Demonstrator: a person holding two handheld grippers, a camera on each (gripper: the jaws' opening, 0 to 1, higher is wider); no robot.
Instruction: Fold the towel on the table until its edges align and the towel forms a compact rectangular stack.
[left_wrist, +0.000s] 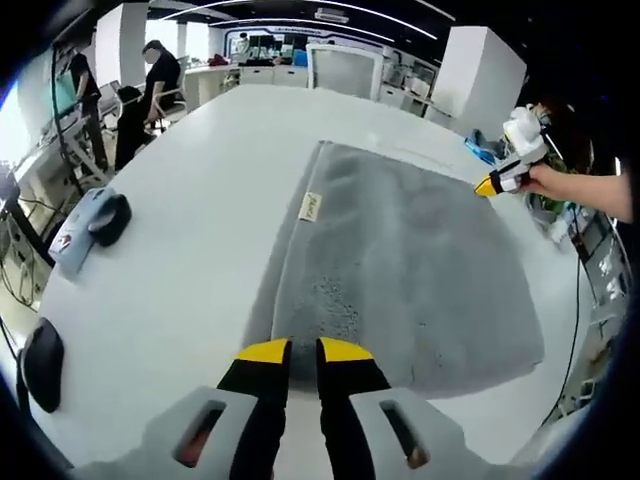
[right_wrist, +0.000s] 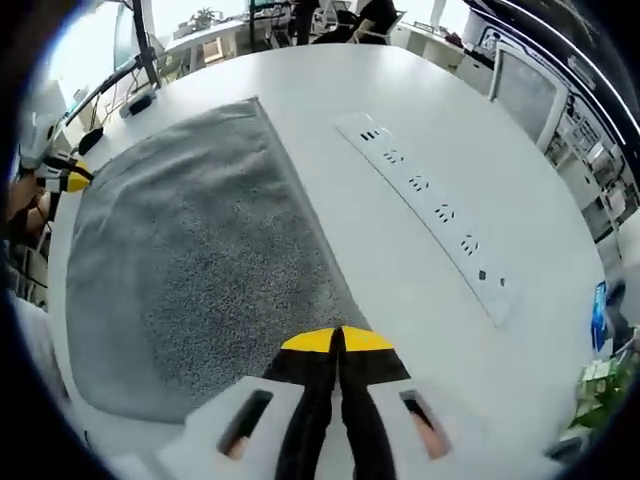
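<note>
Towel (left_wrist: 400, 260) lies flat on the white table (left_wrist: 190, 250), with the left gripper (left_wrist: 303, 350), jaws slightly apart, at one edge and the right gripper (right_wrist: 338, 340), jaws together, at the opposite edge, seemingly posed for a fold.

Left claw (left_wrist: 303, 349) slightly parted at towel (left_wrist: 400, 270) near edge; right claw (right_wrist: 338, 341) closed at opposite edge.

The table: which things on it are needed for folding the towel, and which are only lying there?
Needed:
- grey towel, lying flat
- left gripper
- right gripper

Only lying there:
- power strip set in the table
- black mouse
- blue-grey cloth
</note>
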